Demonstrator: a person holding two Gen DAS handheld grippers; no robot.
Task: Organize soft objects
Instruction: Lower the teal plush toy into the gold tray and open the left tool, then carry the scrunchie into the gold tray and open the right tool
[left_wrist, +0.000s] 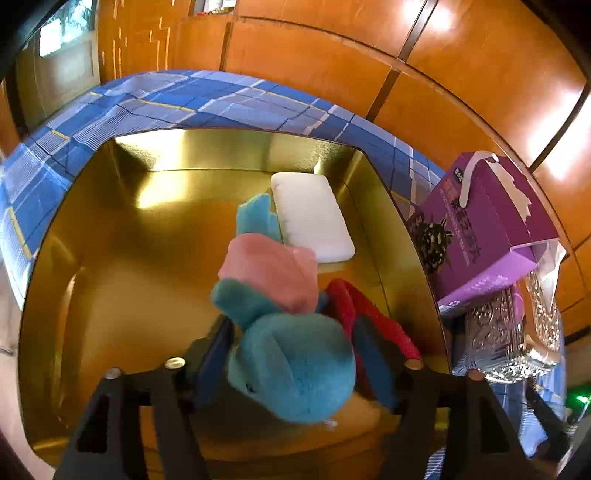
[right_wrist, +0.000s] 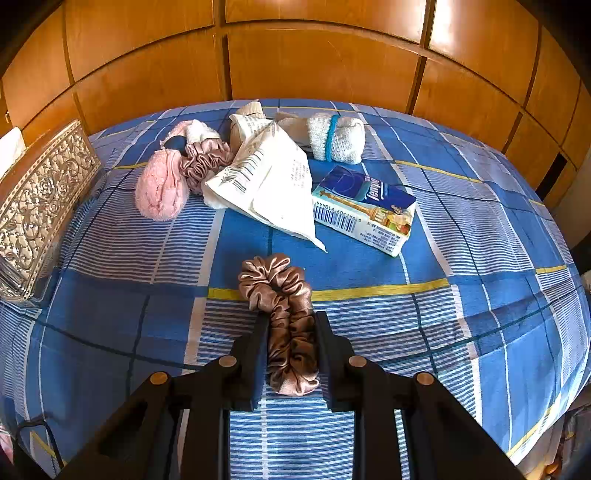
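Left gripper (left_wrist: 291, 365) is hanging over a gold box (left_wrist: 110, 229) with its jaws standing apart, a teal and pink plush toy (left_wrist: 284, 332) sitting between them inside the box, pads not visibly pressing on it, so it is reading as released; a red soft piece (left_wrist: 362, 314) is lying just beside the toy and a white pad (left_wrist: 314, 218) is lying flat at the far end of the box. Purple tissue box (left_wrist: 487, 229) is sitting right of the gold box on a silver embossed box (left_wrist: 495, 343). Right gripper (right_wrist: 291, 321) is clamping a brown satin scrunchie (right_wrist: 284, 306) on the blue checked bedsheet (right_wrist: 480, 314). Farther off a pink fluffy item (right_wrist: 159, 188), second scrunchie (right_wrist: 203, 162), white packet (right_wrist: 269, 181), tissue pack (right_wrist: 365, 210) and rolled white cloth (right_wrist: 336, 138) are lying close together
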